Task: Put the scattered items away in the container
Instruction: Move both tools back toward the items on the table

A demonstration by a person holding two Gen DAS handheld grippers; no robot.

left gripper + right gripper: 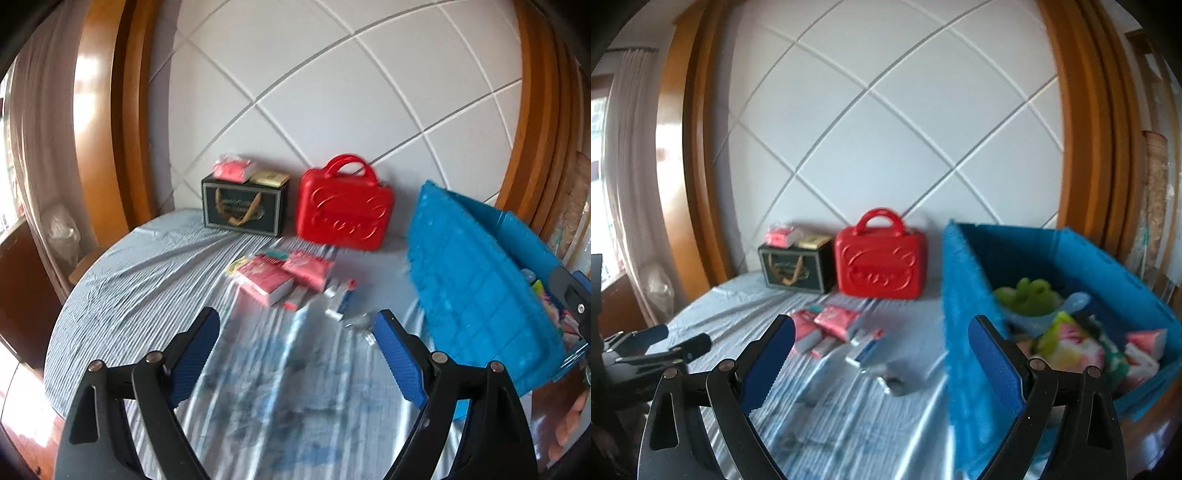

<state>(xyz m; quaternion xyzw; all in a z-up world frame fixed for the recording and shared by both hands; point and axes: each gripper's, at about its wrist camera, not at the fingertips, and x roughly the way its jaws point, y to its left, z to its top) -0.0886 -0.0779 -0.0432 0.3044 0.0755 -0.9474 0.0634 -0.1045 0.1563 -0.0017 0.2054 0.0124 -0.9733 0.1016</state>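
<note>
White quilted wall panel w/ wood frame, curtain, bright window left

Showing black forked arms with round silver pivot screws on both grippers, wearing ribbed blue pads on the fingers.

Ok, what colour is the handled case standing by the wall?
Red; the hard plastic handled case shows best in the right wrist view.

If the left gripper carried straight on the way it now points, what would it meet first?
Probably the small tubes lying on the bedsheet, just ahead between the open fingers of the left gripper; the pink packets lie slightly beyond. Blur makes depth uncertain.
</note>
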